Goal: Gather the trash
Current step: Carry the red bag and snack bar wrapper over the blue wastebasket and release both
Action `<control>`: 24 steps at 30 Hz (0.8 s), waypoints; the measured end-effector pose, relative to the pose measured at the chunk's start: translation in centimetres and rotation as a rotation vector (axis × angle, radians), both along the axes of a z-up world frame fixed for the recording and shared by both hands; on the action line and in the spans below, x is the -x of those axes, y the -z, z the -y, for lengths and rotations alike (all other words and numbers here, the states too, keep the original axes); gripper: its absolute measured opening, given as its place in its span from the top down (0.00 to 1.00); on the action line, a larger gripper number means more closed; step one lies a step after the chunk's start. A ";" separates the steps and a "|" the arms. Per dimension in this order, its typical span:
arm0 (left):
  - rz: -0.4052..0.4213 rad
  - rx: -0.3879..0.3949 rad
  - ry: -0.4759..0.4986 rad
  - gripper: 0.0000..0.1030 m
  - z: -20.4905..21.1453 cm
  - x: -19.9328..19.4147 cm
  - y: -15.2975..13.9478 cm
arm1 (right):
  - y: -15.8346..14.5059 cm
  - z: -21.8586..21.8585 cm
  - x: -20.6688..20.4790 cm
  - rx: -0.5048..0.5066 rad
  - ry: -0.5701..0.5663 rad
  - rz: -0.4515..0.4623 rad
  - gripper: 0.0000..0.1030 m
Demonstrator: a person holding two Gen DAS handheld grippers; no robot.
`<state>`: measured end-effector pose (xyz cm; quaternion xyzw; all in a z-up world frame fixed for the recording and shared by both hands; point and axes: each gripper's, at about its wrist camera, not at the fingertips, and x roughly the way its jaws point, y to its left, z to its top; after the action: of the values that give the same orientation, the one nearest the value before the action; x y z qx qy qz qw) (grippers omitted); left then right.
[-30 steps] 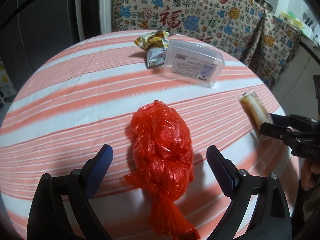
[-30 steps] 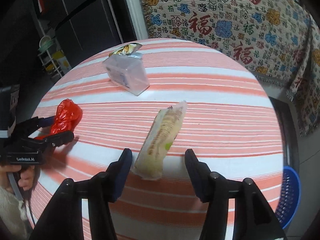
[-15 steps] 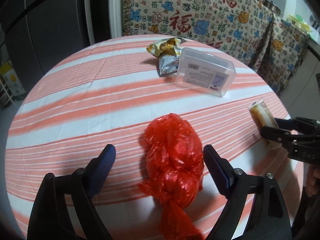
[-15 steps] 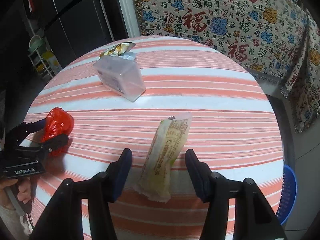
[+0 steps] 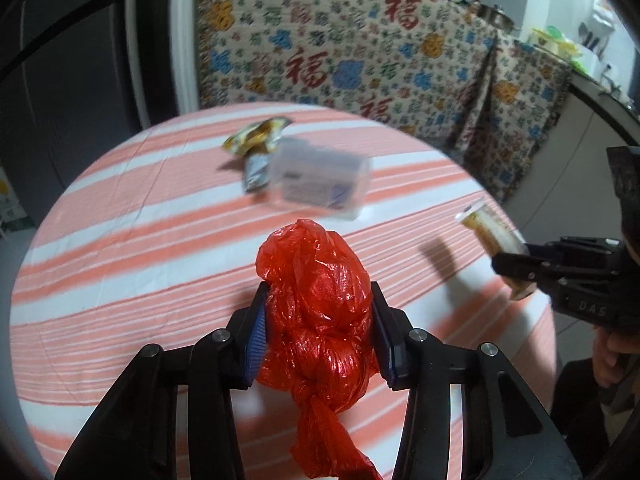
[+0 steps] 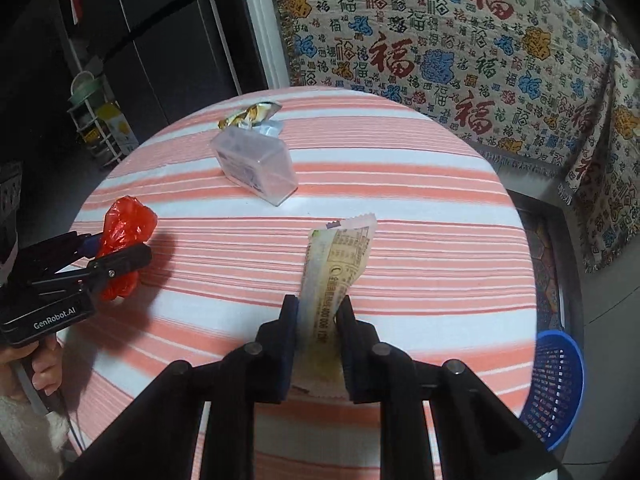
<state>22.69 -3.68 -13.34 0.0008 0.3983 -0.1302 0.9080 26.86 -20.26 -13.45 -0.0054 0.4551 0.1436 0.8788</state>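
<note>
My left gripper (image 5: 318,300) is shut on a knotted red plastic bag (image 5: 316,292) and holds it above the striped table (image 5: 120,248); the bag also shows in the right wrist view (image 6: 126,224). My right gripper (image 6: 318,308) is shut on a long beige snack wrapper (image 6: 334,276), lifted off the table; the wrapper also shows in the left wrist view (image 5: 490,232). A crumpled yellow wrapper (image 6: 248,114) and a clear plastic box (image 6: 256,164) lie at the table's far side.
A blue mesh basket (image 6: 554,384) stands on the floor right of the round table. A patterned cloth (image 6: 460,40) hangs over furniture behind. A dark fridge (image 6: 160,40) and a small rack (image 6: 96,120) stand at the back left.
Both grippers have closed: the left on the red bag, the right on the beige wrapper. Both items have risen off the table.
</note>
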 end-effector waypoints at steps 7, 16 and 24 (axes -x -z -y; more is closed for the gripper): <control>0.019 0.045 0.118 0.55 6.7 0.4 -2.9 | -2.6 4.7 1.8 -0.026 0.052 0.021 0.81; 0.017 0.075 0.301 0.55 18.1 -0.1 -5.7 | -5.5 13.1 4.1 -0.005 0.190 0.065 0.81; -0.008 0.104 0.440 0.55 28.7 -1.0 -6.0 | -5.7 22.1 5.8 0.034 0.337 0.063 0.81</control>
<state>23.66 -32.42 -7.31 0.0402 0.3849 -0.3455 0.8549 21.07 -42.38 -7.80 0.0516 0.4243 -0.0139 0.9039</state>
